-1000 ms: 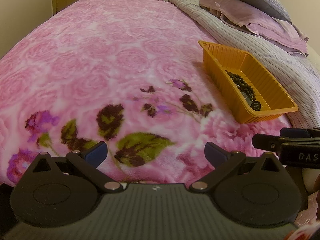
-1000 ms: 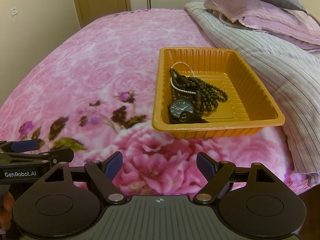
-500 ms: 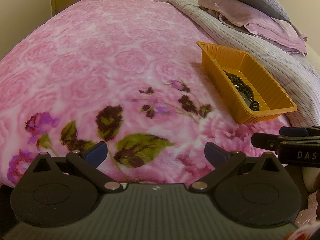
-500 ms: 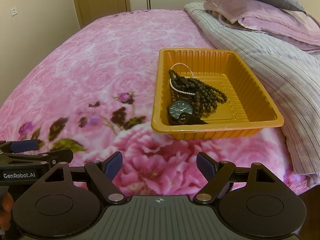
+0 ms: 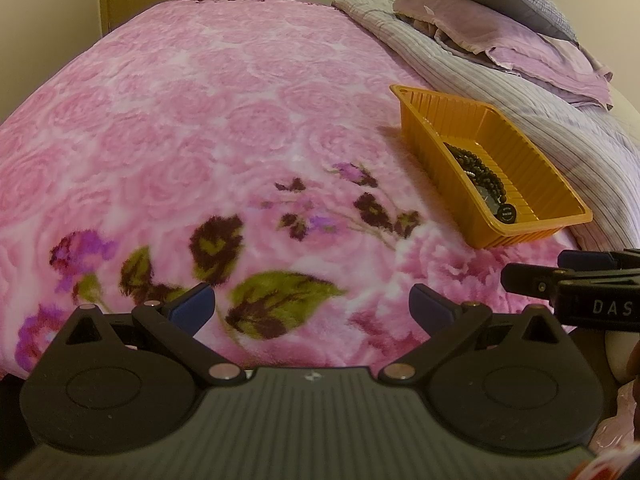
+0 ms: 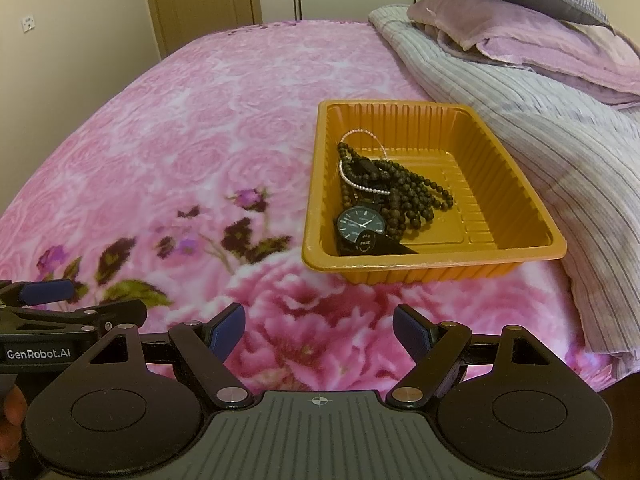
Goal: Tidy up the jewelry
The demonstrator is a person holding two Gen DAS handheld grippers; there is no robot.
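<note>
The pink rose-patterned fleece blanket (image 6: 208, 128) looks plush and fuzzy. On it, the orange ribbed plastic tray (image 6: 516, 184) has a glossy, smooth finish. Inside, the dark round-bead necklaces (image 6: 416, 196) look matt, the black wristwatch (image 6: 360, 222) has a shiny glass face. The grey striped woven quilt (image 6: 560, 140) looks matt.

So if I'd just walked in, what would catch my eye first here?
Probably the orange tray sitting on the pink rose-patterned blanket, right beside a striped grey quilt. Inside it lies a tangle of dark bead strands, a thin pale chain and a black watch. Near the camera, the open right gripper holds nothing.
</note>
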